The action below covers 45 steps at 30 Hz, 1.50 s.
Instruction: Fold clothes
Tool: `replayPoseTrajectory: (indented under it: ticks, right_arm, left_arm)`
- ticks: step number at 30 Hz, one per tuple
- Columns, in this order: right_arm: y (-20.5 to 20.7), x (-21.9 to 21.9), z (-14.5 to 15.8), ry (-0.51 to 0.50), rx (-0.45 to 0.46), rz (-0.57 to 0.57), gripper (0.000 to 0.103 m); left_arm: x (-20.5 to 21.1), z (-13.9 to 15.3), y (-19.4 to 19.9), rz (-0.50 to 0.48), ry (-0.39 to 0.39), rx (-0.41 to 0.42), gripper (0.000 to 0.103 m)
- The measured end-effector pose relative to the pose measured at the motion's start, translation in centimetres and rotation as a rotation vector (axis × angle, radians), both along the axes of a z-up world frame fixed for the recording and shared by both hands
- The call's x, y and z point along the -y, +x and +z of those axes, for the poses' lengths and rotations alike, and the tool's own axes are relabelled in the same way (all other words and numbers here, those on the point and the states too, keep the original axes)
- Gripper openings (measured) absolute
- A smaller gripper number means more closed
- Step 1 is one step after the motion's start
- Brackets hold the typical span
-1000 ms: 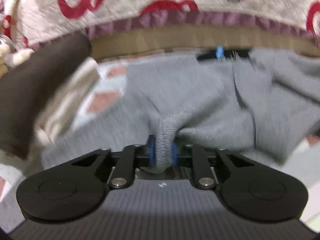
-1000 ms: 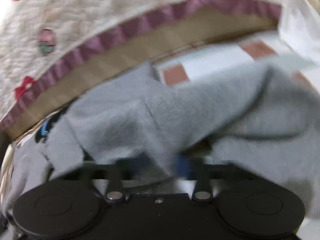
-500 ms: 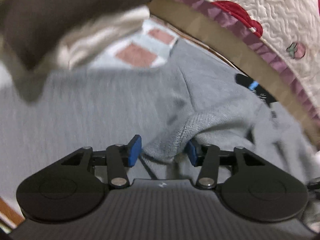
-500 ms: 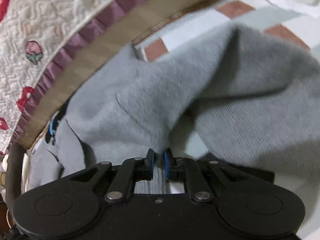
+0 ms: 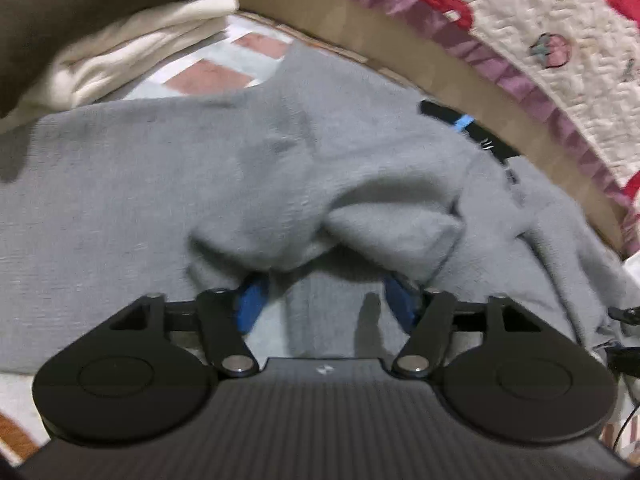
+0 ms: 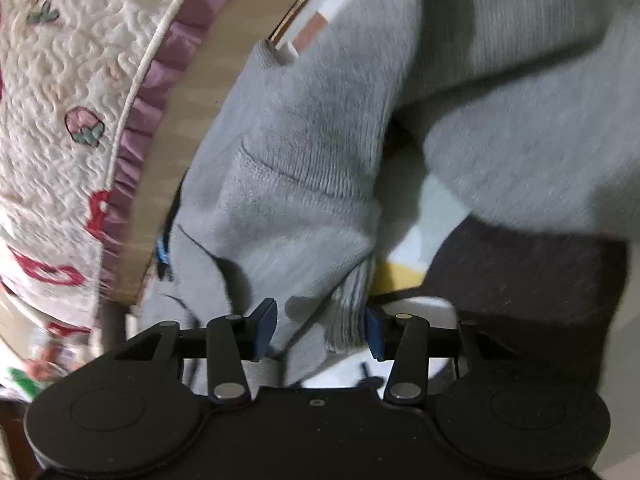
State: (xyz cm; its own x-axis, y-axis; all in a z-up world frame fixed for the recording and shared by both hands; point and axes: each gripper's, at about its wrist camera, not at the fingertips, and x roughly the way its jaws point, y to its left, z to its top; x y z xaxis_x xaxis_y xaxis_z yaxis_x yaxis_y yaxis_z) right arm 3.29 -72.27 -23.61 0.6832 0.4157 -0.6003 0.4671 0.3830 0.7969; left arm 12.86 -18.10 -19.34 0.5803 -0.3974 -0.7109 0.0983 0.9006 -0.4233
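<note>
A grey knitted sweater point(image 5: 168, 184) lies spread on a checked surface, its folded sleeve bunched just in front of my left gripper point(image 5: 324, 300). That gripper stands open, blue pads wide apart, with the fold resting over their tips. In the right wrist view the same grey sweater point(image 6: 288, 168) hangs crumpled, and its ribbed cuff point(image 6: 348, 312) dangles between the pads of my right gripper point(image 6: 320, 330). The right gripper is open too, the cuff loose and touching only the right pad.
A quilted cream bedspread point(image 5: 540, 12) with red shapes and a purple frill runs behind a tan bed edge point(image 5: 400, 36). Folded cream and brown clothes point(image 5: 100, 40) sit at the far left. A dark brown garment point(image 6: 520, 280) lies at the right.
Both grippers have let go: the left opened half a second ago and is wider now, the right was shut on the cuff and has since opened. The right view has rolled sideways.
</note>
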Motion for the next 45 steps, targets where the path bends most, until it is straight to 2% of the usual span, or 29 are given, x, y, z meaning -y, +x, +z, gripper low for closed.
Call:
replayPoseTrajectory:
  ticks: [3, 6, 8, 10, 12, 14, 17, 20, 23, 24, 25, 27, 28, 29, 31, 32, 33, 35, 37, 40, 41, 43, 45]
  right_arm:
    - [0.9, -0.2, -0.8, 0.060, 0.037, -0.032, 0.053]
    - [2.0, -0.8, -0.4, 0.012, 0.072, -0.023, 0.051]
    - [2.5, -1.9, 1.0, -0.134, 0.088, 0.016, 0.018]
    - [2.5, -3.4, 3.4, -0.303, 0.164, 0.050, 0.019]
    - [2.6, -4.2, 5.1, -0.366, 0.235, 0.078, 0.019]
    - [2.6, -3.7, 4.7, -0.337, 0.202, 0.059, 0.019]
    - [2.7, -3.1, 3.7, -0.285, 0.145, 0.031, 0.019]
    - [2.5, -3.1, 3.6, -0.278, 0.146, 0.029, 0.023]
    - [2.5, -3.4, 2.8, -0.304, 0.107, 0.020, 0.034]
    - [2.6, -3.6, 2.6, -0.328, 0.084, 0.021, 0.045]
    - [2.7, -3.8, 2.6, -0.350, 0.081, 0.025, 0.045]
    - [2.8, -4.2, 2.6, -0.377, 0.103, 0.033, 0.049]
    - [3.0, -4.4, 2.5, -0.378, 0.120, 0.038, 0.051]
    - [3.2, -4.4, 2.4, -0.374, 0.137, 0.045, 0.050]
    - [3.5, -4.3, 2.1, -0.359, 0.155, 0.065, 0.017]
    - [3.6, -4.2, 2.1, -0.352, 0.159, 0.076, 0.017]
    - [3.6, -4.0, 2.3, -0.342, 0.170, 0.079, 0.016]
    - [2.9, -3.4, 3.3, -0.312, 0.196, 0.065, 0.015]
    - [1.9, -3.0, 5.1, -0.334, 0.221, 0.081, 0.013]
    - [1.0, -4.2, 9.2, -0.548, 0.227, 0.215, 0.012]
    - [0.6, -4.6, 10.1, -0.583, 0.208, 0.270, 0.012]
    - [-0.3, -5.0, 11.4, -0.590, 0.160, 0.343, 0.012]
    - [-1.5, -5.0, 12.1, -0.529, 0.109, 0.357, 0.012]
  left_arm:
    - [-0.2, -0.2, -0.2, -0.013, -0.176, -0.020, 0.067]
    - [-0.3, -0.2, -0.8, 0.007, -0.246, 0.001, 0.067]
    - [-0.4, 0.2, -1.3, 0.031, -0.249, 0.038, 0.068]
    - [-0.6, 0.5, -1.5, 0.063, -0.253, 0.051, 0.069]
    - [-1.0, 0.6, -1.4, 0.104, -0.270, 0.053, 0.069]
    - [-1.5, 0.4, -1.2, 0.152, -0.300, 0.041, 0.070]
    - [-1.8, -0.4, 0.3, 0.212, -0.315, -0.021, 0.070]
    - [-2.4, -1.2, 1.9, 0.256, -0.322, -0.040, 0.071]
    - [-1.6, -1.3, 1.9, 0.242, -0.285, -0.015, 0.073]
    - [-1.3, -1.3, 1.8, 0.235, -0.272, -0.003, 0.073]
    - [-1.0, -1.3, 1.7, 0.228, -0.260, 0.009, 0.073]
    - [-1.3, -1.9, 2.0, 0.216, -0.364, -0.030, 0.074]
    - [-1.2, -2.1, 2.3, 0.199, -0.376, -0.048, 0.074]
    - [-1.0, -2.2, 2.5, 0.178, -0.370, -0.063, 0.071]
    - [-0.7, -2.4, 3.0, 0.137, -0.357, -0.093, 0.028]
    - [-0.2, -2.1, 3.1, 0.100, -0.292, -0.073, 0.016]
    - [0.5, -1.7, 3.1, 0.057, -0.206, -0.041, 0.016]
    - [1.0, -0.5, 2.8, 0.028, -0.135, -0.018, 0.014]
    - [0.1, 0.5, 2.7, 0.045, -0.197, -0.049, 0.013]
    - [-0.8, 1.6, 1.4, 0.018, -0.185, -0.058, 0.013]
    - [-1.0, 2.0, 0.9, 0.006, -0.176, -0.060, 0.013]
    - [-1.6, 2.8, -0.1, -0.016, -0.159, -0.063, 0.012]
    - [-2.1, 3.6, -1.1, -0.039, -0.142, -0.066, 0.012]
